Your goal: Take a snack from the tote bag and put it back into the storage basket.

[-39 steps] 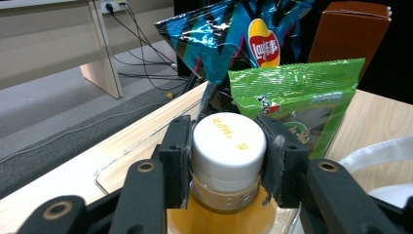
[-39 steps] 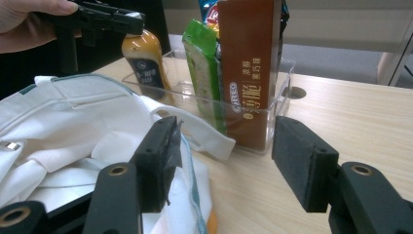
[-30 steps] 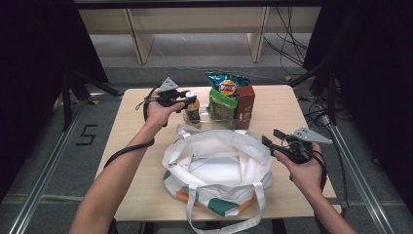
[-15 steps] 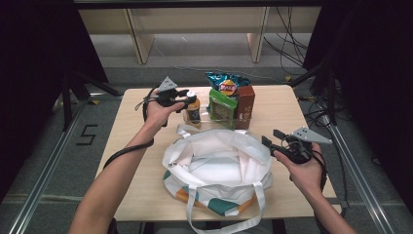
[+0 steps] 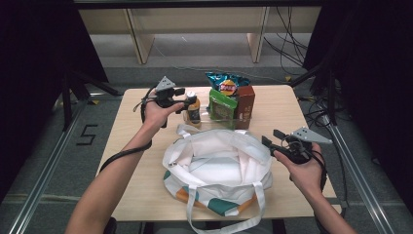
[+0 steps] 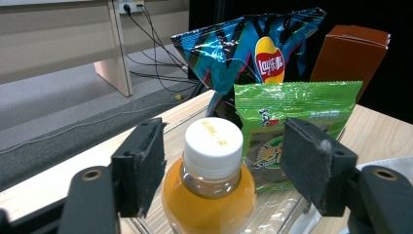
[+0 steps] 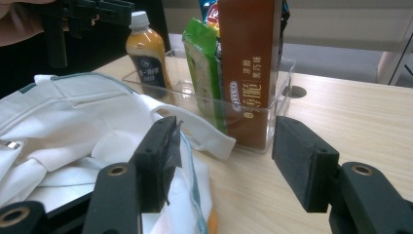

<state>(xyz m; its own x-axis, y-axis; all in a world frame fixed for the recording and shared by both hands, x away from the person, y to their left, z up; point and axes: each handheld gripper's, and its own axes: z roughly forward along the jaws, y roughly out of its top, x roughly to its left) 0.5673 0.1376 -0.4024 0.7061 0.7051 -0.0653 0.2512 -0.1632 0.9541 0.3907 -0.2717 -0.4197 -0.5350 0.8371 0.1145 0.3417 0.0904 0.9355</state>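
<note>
the table (image 5: pixel 136 195) is the biggest thing, a flat top of pale wood with a fine grain. on its near part lies a white bag (image 5: pixel 216 168) of soft cloth, wrinkled and slack, with a band of green and orange at the bottom and long flat handles; its mouth is open upward. behind the bag stands a clear plastic tray (image 7: pixel 280 105), rigid, with thin glossy walls. in the tray stand a brown carton (image 5: pixel 245 100) with straight edges and sharp corners, a blue chip bag (image 5: pixel 225 84) of shiny crinkled foil, puffed with air, and a flat green snack pack (image 5: pixel 222 103) with a sealed, toothed upper edge. at the left end of the tray stands the bottle (image 6: pixel 209 195), round and upright, of clear plastic with orange liquid inside and a white ribbed cap. the left gripper (image 6: pixel 224 165) has just been opening its jaws: the black rubber pads now stand wide on both sides of the bottle neck, with a gap at each side, so they press on nothing. the right gripper (image 7: pixel 224 161) hovers at the right edge of the white bag, its jaws fairly wide apart and holding nothing; the left pad is just beside the cloth rim, and whether it touches i cannot tell.
</note>
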